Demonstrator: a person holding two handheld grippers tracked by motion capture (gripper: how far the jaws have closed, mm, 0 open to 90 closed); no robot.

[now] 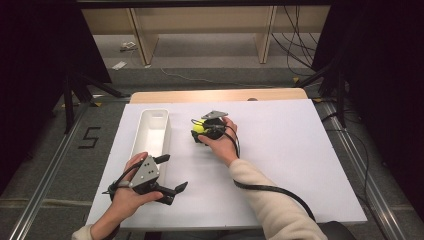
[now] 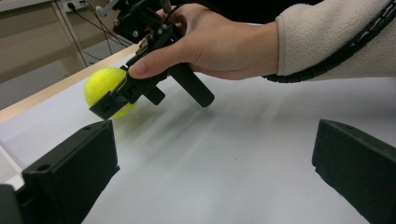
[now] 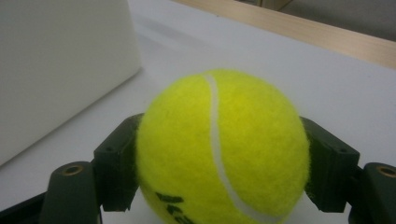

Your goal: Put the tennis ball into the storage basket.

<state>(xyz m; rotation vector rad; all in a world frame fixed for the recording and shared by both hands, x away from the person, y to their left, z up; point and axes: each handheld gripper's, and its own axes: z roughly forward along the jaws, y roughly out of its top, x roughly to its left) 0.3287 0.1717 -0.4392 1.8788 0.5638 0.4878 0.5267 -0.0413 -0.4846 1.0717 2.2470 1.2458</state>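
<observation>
ball (image 3: 223, 149) pinched by our right gripper (image 3: 223, 163) beside the bin (image 1: 152, 131); round fuzz may slip out. left gripper (image 2: 212, 158) gapes, idle.

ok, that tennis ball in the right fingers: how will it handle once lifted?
The tennis ball is round, so it would probably roll if released on the flat table. Its fuzzy felt likely gives the right gripper decent friction; slipping seems unlikely. It is probably light and slightly springy, not fragile.

A cream fleece sleeve (image 1: 280, 210) is covering the right arm; black cable (image 1: 272, 189) is trailing from black grippers wearing grey plates (image 1: 146, 170).
</observation>
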